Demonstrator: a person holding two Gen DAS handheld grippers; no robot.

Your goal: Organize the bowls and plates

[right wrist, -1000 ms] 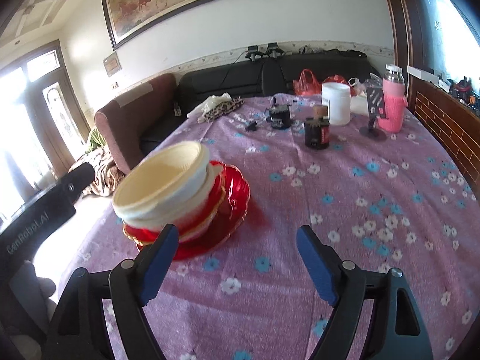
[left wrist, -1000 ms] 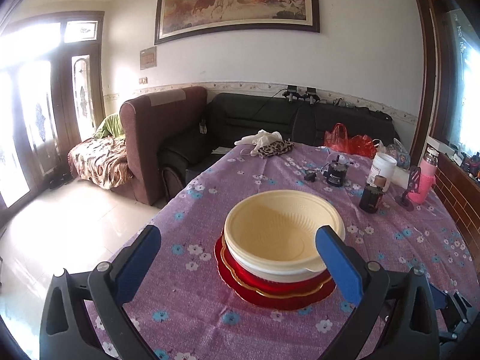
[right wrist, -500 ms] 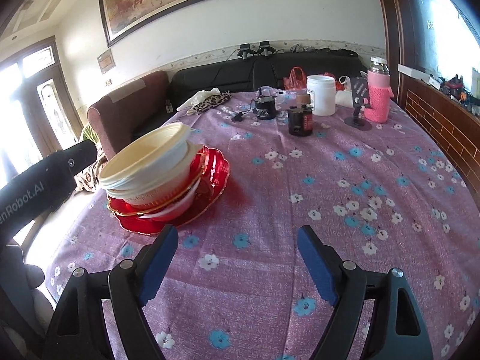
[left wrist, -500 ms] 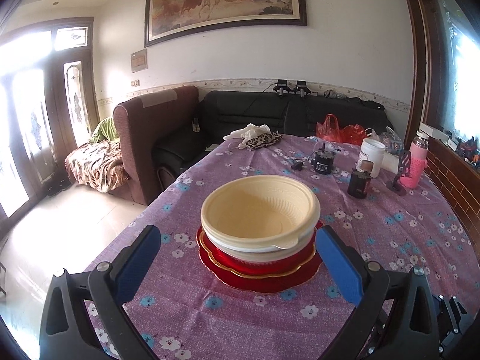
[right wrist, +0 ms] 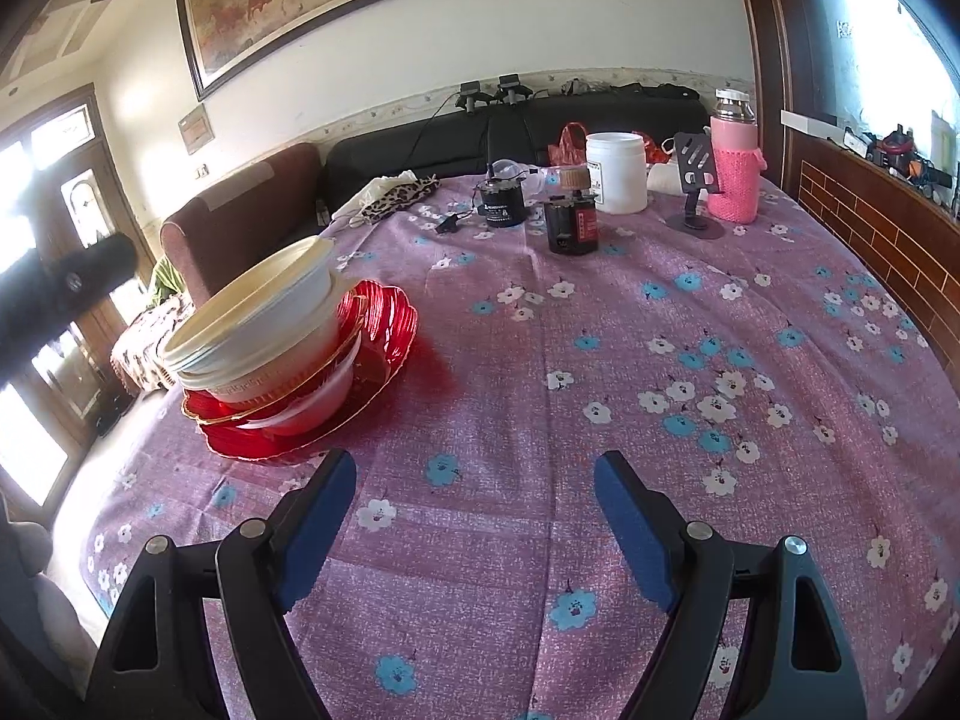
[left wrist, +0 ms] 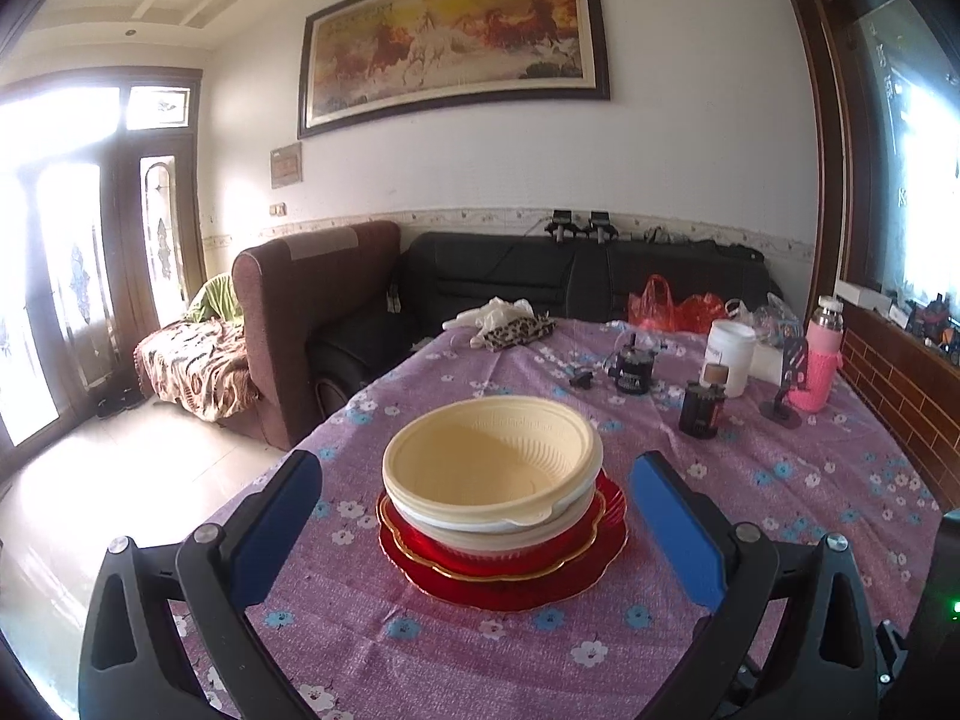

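On the floral purple tablecloth (left wrist: 780,480), near its left edge: one stack of dishes. Left wrist view shows the interior of the top cream bowl (left wrist: 489,459). Right wrist view alone shows the side profile: at least two nested pale bowls (right wrist: 264,324) resting tilted on red plates (right wrist: 378,324), two gold rims visible; exact plate count cannot be told.

Left gripper (left wrist: 474,525): jaws wide, empty, flanking the stack without touching.

Right gripper (right wrist: 474,525): jaws wide, empty, over bare cloth, stack to its far left.

Far side of table, counted: one white jar (right wrist: 616,171), one pink bottle (right wrist: 733,165), one dark red-labelled container (right wrist: 571,222), one black stand (right wrist: 696,192).
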